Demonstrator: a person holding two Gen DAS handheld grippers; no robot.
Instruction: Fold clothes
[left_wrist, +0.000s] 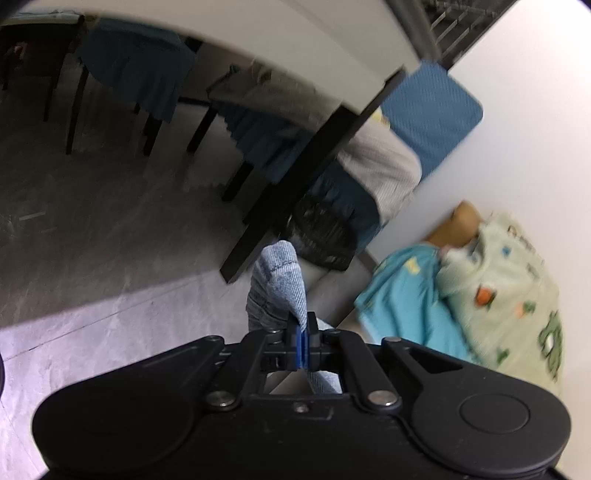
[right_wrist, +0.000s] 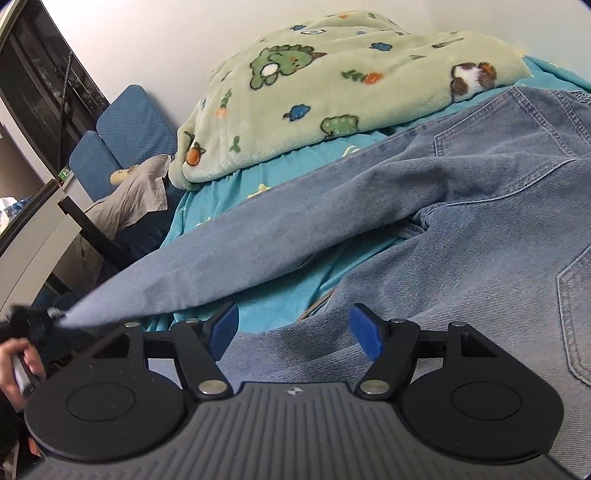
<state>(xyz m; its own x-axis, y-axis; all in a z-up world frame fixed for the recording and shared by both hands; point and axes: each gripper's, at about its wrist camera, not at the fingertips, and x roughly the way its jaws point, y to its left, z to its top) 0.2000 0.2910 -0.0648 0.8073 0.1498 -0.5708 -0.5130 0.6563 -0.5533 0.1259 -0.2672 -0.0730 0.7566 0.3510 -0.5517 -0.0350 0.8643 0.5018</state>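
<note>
The left gripper (left_wrist: 302, 341) pinches a hem of the jeans (right_wrist: 443, 229); the right gripper (right_wrist: 295, 332) stands spread, empty, above denim. One leg stretches taut leftward toward the person's hand (right_wrist: 22, 365) (blurred there), waist cut off right. Beyond lies a green blanket (right_wrist: 332, 81).
</note>
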